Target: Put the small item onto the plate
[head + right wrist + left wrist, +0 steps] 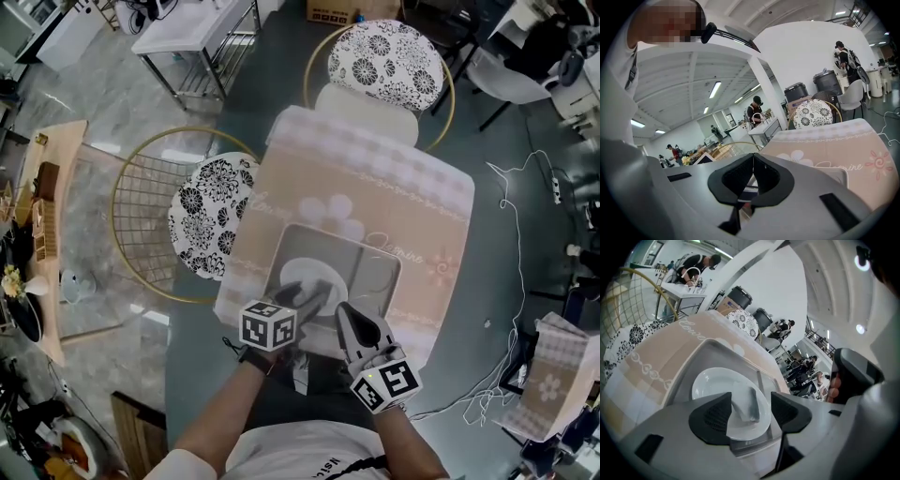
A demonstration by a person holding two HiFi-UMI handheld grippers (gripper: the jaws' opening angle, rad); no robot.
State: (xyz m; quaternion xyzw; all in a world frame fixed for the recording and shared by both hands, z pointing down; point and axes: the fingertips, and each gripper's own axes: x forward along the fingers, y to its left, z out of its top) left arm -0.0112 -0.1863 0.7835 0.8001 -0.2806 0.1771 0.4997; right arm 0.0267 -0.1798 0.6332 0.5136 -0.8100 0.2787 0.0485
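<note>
**Small item lying on the plate, left gripper open over it**

The left gripper (749, 411) is holding its jaws wide apart over the white plate (708, 383). The small item (746, 404), a pale grey piece, is lying on the plate between the two jaws. The plate is sitting in the left part of the grey tray (386, 272) on the beige tablecloth (375, 178). The right gripper (752, 159) is keeping its jaws together with nothing between them, and it is hanging just beside the left one, at the near edge of the tray.
</note>
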